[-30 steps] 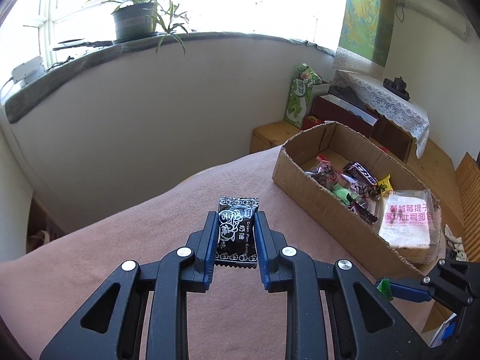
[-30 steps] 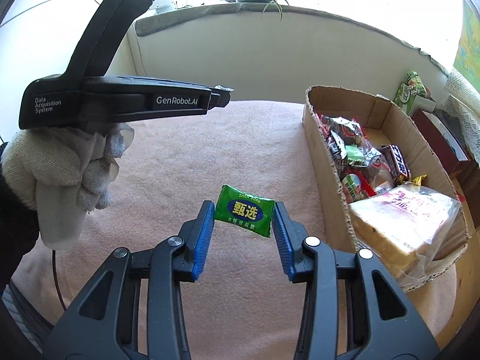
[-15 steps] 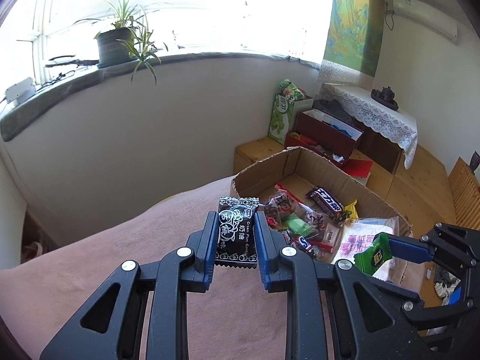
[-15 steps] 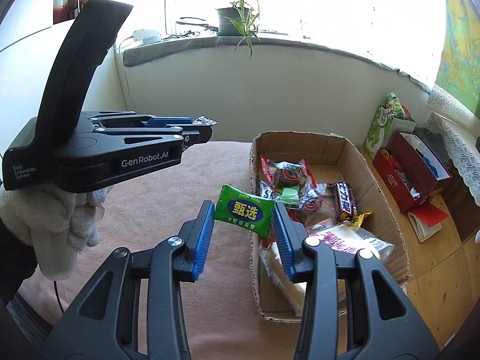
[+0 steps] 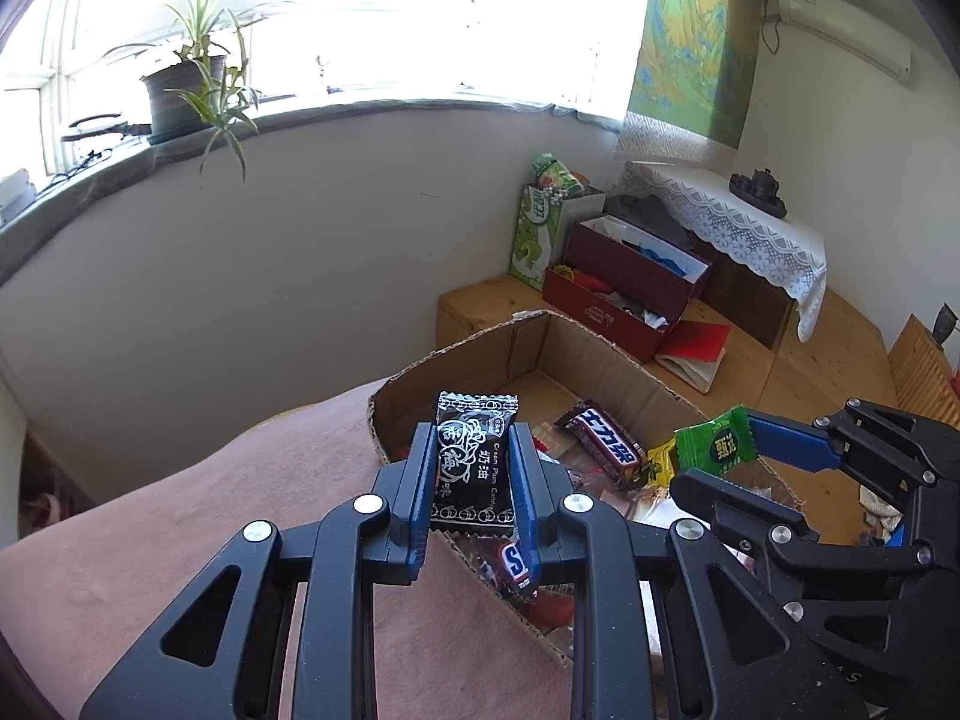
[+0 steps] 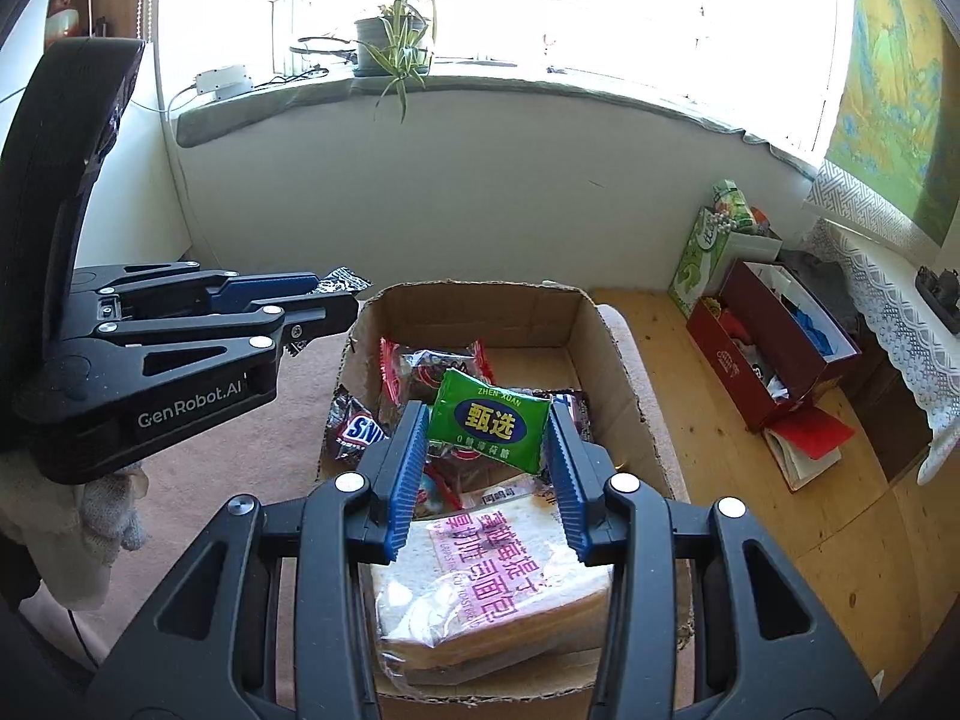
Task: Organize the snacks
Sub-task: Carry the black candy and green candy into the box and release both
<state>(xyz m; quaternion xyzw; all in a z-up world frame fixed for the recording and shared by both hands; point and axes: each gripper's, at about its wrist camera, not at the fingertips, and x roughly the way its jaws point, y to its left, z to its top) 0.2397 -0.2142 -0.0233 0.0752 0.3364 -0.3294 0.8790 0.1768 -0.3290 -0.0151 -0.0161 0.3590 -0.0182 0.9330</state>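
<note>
The left tongs [image 5: 472, 477] are almost closed, gripping a black candy packet [image 5: 474, 462] above the near left edge of the cardboard box [image 6: 624, 360]. The right tongs [image 6: 487, 450] stand a little wider, clamping a green candy packet [image 6: 489, 429] over the snacks inside the box.

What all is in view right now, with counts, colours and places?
cardboard box: one, brown, open, on the pink cloth
pink cloth: one, covering the surface
bread pack: one, clear with pink print, near end of box
Snickers bars: at least two, brown, in box
black candy: one, in left gripper
green candy: one, in right gripper
potted plant: one, green, windowsill
red box: one, floor
left gripper: black, blue pads, shut
right gripper: same, shut
gloved hand: one, white
</note>
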